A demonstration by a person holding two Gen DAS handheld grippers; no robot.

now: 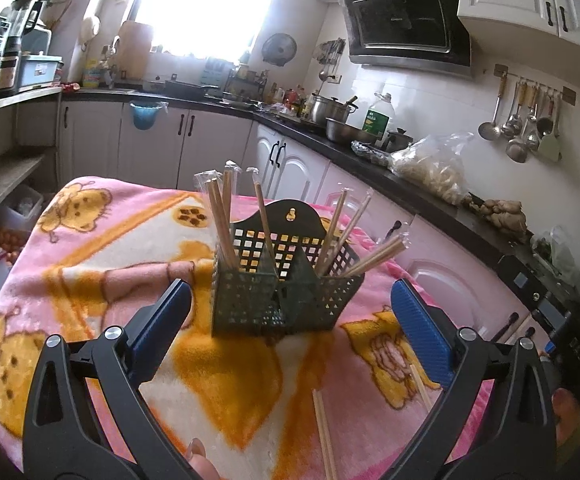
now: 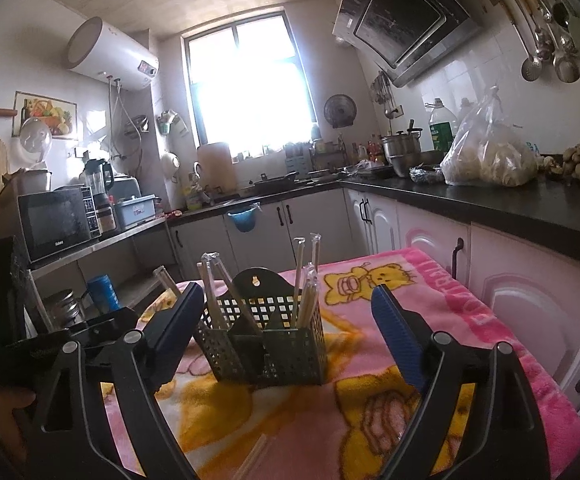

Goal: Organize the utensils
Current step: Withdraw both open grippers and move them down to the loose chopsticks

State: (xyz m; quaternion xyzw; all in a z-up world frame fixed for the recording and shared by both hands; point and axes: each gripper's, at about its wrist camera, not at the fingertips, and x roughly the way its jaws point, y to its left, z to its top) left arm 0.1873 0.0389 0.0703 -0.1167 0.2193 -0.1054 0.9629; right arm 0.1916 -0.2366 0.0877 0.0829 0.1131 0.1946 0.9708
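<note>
Your left tongs (image 1: 290, 312) and right tongs (image 2: 288, 312) gape wide, holding nothing. Each frames the utensil basket (image 1: 282, 288); loose chopsticks (image 1: 323, 432) run off-frame.

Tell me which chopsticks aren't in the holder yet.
The pair lying flat on the pink blanket near the left tool, chopsticks. All the others stand upright or lean inside the black basket.
</note>
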